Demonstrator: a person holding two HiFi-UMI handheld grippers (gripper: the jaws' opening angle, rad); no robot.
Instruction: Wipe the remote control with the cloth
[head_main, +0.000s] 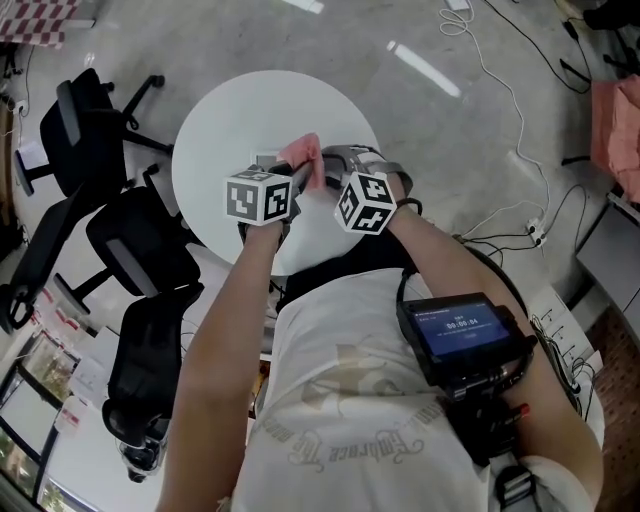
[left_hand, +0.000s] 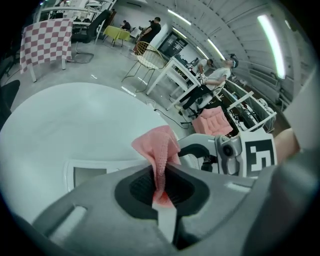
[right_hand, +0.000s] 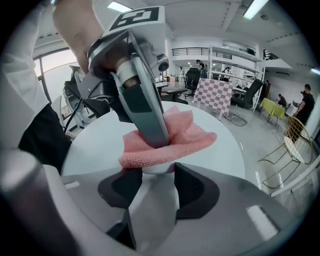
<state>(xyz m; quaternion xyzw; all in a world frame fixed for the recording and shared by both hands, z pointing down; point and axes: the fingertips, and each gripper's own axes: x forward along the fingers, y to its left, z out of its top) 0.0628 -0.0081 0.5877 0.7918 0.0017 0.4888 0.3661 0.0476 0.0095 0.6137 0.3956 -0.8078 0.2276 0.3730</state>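
Closest to the lens, the left gripper (left_hand: 161, 174) is pinching a fold of the pink cloth (left_hand: 159, 142) tightly between its pads. It is resting the cloth's loose part on top of the white remote control (left_hand: 89, 176), which is lying flat on the round table (left_hand: 55, 120). At the remote control's right end, the right gripper (right_hand: 151, 172) is standing wide, its pads apparently bearing on both sides. We are judging the wipe as barely beginning; next comes dragging the cloth along the remote control's face under a firm hold.
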